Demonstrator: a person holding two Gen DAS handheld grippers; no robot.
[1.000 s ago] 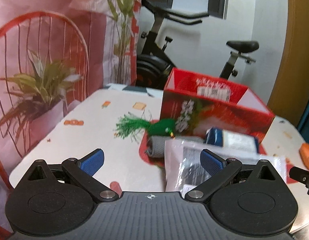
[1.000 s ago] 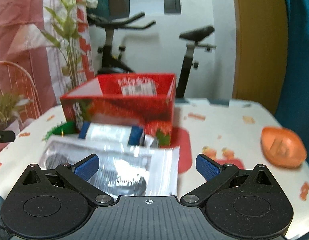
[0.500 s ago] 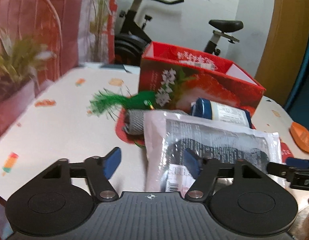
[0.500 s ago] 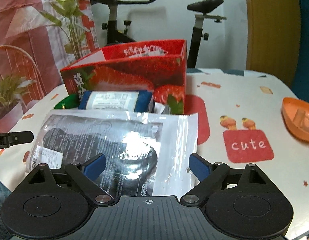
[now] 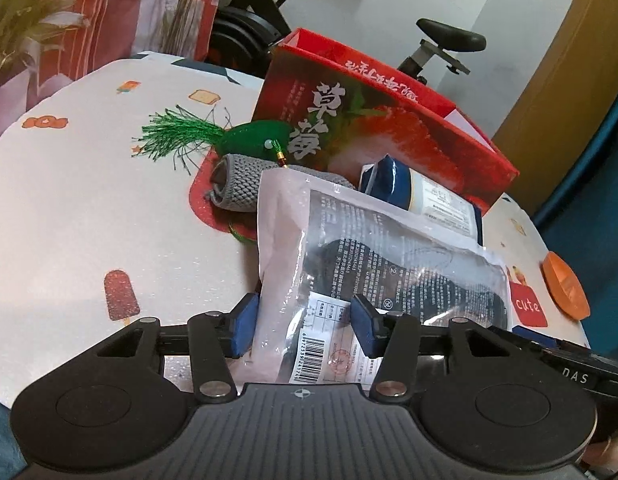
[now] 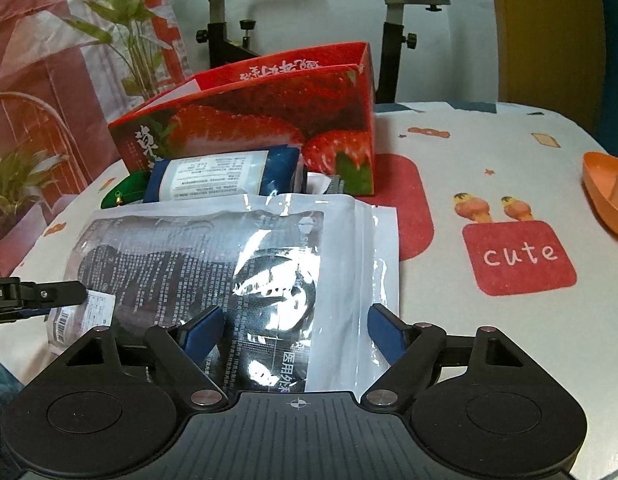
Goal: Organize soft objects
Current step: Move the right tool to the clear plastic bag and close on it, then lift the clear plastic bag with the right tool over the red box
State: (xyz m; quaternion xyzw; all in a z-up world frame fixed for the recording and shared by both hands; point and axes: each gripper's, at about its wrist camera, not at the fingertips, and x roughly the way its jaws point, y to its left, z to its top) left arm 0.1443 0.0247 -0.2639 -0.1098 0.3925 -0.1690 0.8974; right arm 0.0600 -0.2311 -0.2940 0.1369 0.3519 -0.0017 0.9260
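A clear plastic bag (image 5: 389,256) with dark contents lies on the table, in front of a red strawberry box (image 5: 389,120). My left gripper (image 5: 305,326) straddles the bag's near left end. Its jaws are closing and the pads do not clearly press on the bag. In the right wrist view, the same bag (image 6: 229,256) has its right end between the closing jaws of my right gripper (image 6: 295,332), with gaps at both pads. A blue-and-white packet (image 5: 425,196), a grey knitted roll (image 5: 241,184) and a green tasselled piece (image 5: 253,140) lie against the box.
An orange dish (image 6: 609,192) sits at the table's right edge. The patterned tablecloth (image 5: 89,200) is bare to the left of the pile. An exercise bike (image 6: 389,20) and a potted plant (image 6: 129,40) stand beyond the table.
Both grippers have sunk and tipped down toward the table. Their jaws have narrowed, and the plastic bag now lies between the fingers of each.
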